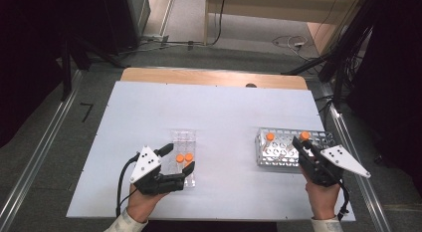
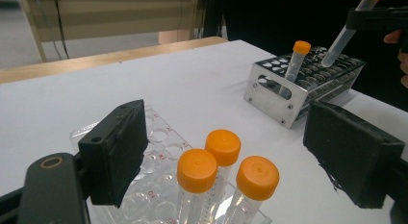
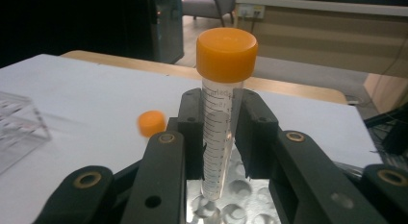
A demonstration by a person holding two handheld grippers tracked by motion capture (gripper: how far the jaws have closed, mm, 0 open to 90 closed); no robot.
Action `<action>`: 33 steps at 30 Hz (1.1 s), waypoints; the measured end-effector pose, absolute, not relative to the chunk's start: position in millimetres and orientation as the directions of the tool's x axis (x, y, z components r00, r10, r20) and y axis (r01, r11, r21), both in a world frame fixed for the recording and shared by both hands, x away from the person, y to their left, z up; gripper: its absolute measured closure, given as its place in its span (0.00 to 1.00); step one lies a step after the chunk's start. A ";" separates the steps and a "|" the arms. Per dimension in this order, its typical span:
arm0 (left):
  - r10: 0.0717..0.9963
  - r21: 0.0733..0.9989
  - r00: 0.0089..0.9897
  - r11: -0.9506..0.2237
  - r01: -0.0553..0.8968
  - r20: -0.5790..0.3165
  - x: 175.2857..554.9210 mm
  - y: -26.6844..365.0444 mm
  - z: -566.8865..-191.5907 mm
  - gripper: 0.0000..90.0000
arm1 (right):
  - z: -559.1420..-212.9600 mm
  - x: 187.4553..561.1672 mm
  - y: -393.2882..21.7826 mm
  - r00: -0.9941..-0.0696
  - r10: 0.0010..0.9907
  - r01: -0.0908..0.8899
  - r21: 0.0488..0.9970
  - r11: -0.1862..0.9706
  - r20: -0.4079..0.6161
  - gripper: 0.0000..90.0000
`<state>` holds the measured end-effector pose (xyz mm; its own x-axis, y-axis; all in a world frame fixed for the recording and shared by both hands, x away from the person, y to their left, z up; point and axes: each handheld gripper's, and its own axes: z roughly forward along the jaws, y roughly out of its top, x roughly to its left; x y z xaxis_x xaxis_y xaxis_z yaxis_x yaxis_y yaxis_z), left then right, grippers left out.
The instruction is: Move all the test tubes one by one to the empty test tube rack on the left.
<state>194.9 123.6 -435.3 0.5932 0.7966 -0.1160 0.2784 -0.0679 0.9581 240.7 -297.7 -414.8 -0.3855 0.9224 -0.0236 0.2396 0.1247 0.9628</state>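
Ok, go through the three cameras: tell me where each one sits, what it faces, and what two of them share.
High view: above the table's near side, looking forward and down; both forearms, left gripper and right gripper show.
Left gripper view: on the left gripper, open jaws flanking three orange-capped tubes in a clear rack.
Right gripper view: on the right gripper, jaws clamping a held tube above the metal rack.
Shared: the left gripper view also shows the metal rack and held tube.
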 end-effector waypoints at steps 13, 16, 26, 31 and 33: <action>0.788 0.960 0.606 -0.075 0.269 -0.108 192.9 121.5 -434.2 0.18 | -415.9 214.3 -265.1 -0.536 0.844 0.236 0.956 0.172 -0.019 0.80; 0.784 0.961 0.612 -0.079 0.266 -0.105 192.4 120.8 -434.2 0.18 | -422.3 213.5 -251.2 -0.581 0.814 0.253 0.950 0.183 -0.002 0.80; 0.774 0.963 0.626 -0.086 0.255 -0.097 189.7 116.8 -434.1 0.20 | -444.5 213.0 -209.9 -0.684 0.729 0.286 0.923 0.257 0.010 0.80; 0.754 0.964 0.652 -0.103 0.247 -0.086 186.5 109.8 -435.3 0.22 | -450.9 211.7 -194.8 -0.717 0.697 0.291 0.915 0.279 0.016 0.80; 0.744 0.964 0.663 -0.107 0.243 -0.084 185.0 107.1 -435.2 0.23 | -453.4 210.9 -188.3 -0.730 0.683 0.289 0.912 0.292 0.013 0.80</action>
